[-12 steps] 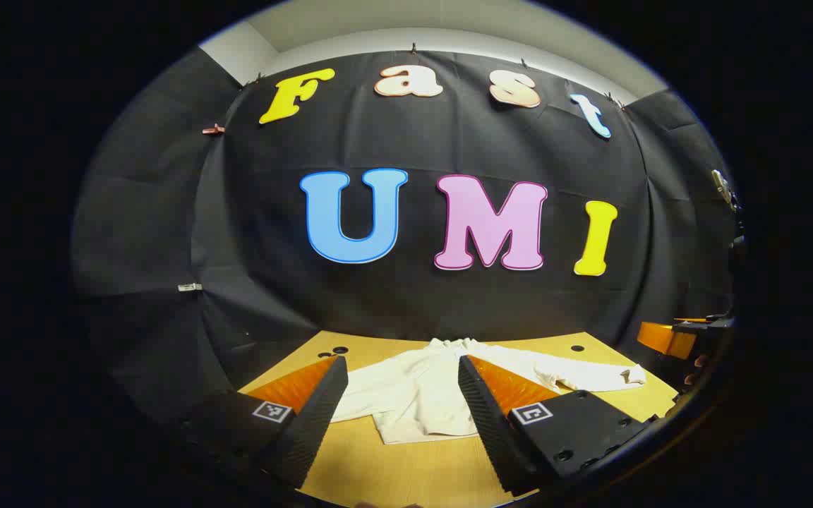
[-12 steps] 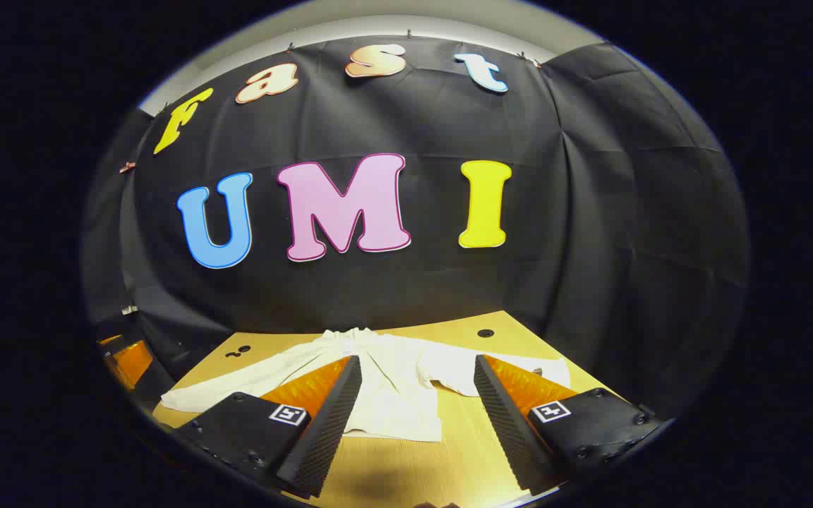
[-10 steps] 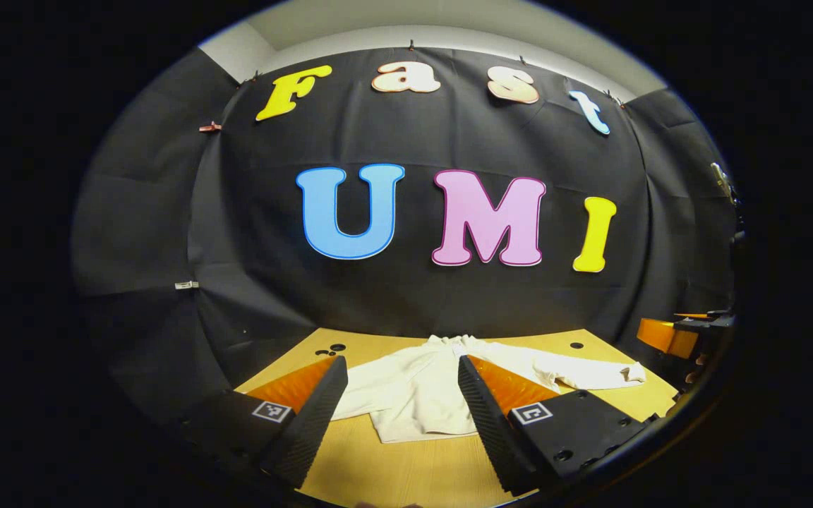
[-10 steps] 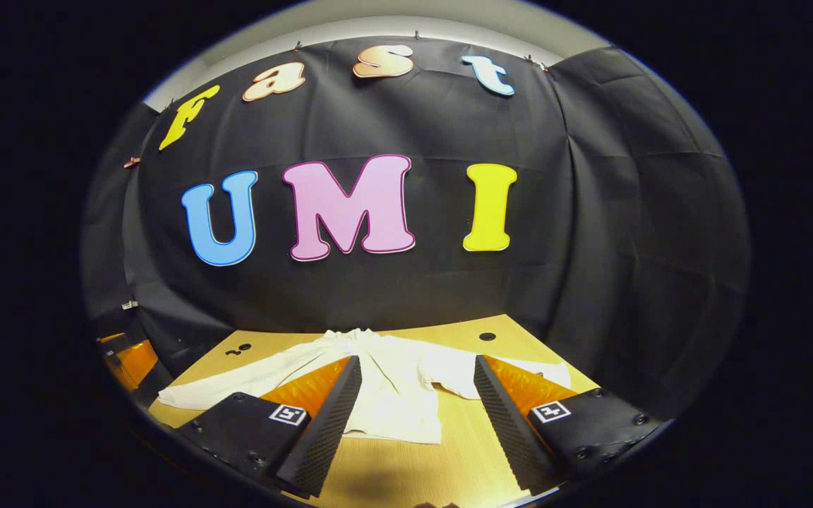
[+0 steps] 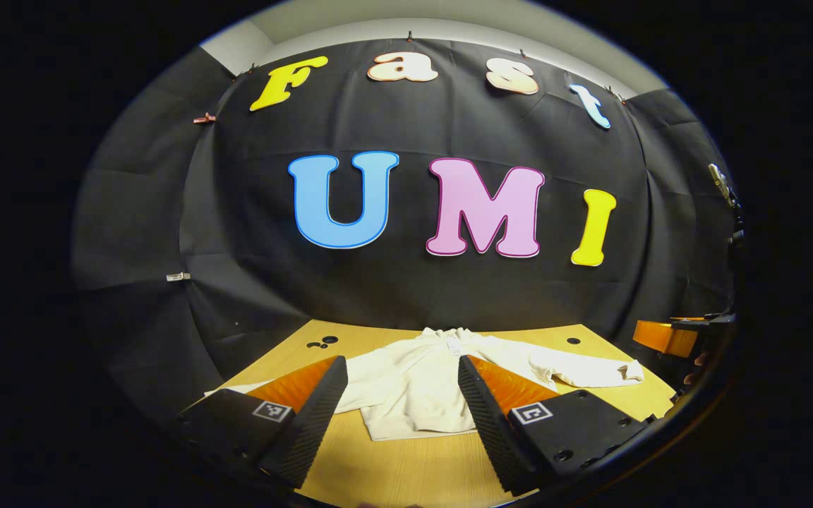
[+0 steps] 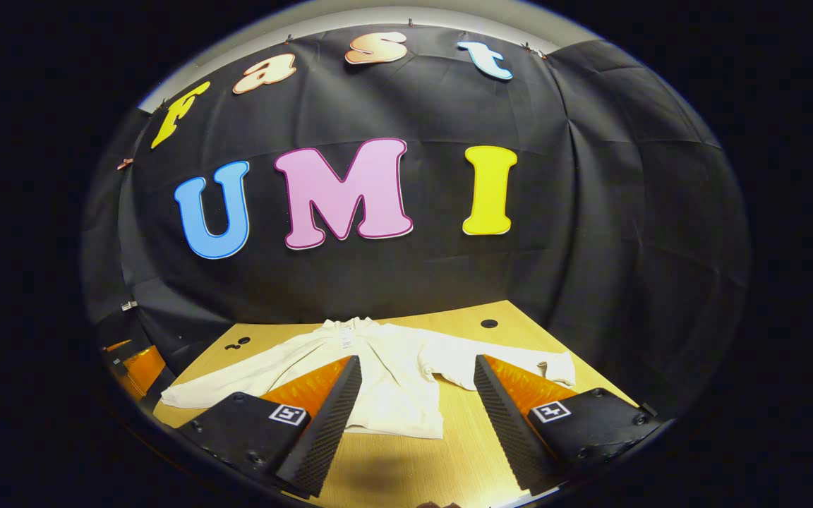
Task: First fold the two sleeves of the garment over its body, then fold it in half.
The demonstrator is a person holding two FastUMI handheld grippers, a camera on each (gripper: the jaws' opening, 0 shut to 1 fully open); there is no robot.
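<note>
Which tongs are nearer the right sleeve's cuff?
Right. The right tongs hang open with the cuff just beyond one finger; the left tongs sit farther across the garment.

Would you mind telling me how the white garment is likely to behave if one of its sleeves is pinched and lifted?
The white garment lies flat on the wooden table with soft wrinkles, so it is probably floppy: a lifted sleeve would likely drape and sag, not hold shape. It looks thin, so probably light. Pushed, it would likely bunch up more than slide as one piece.
</note>
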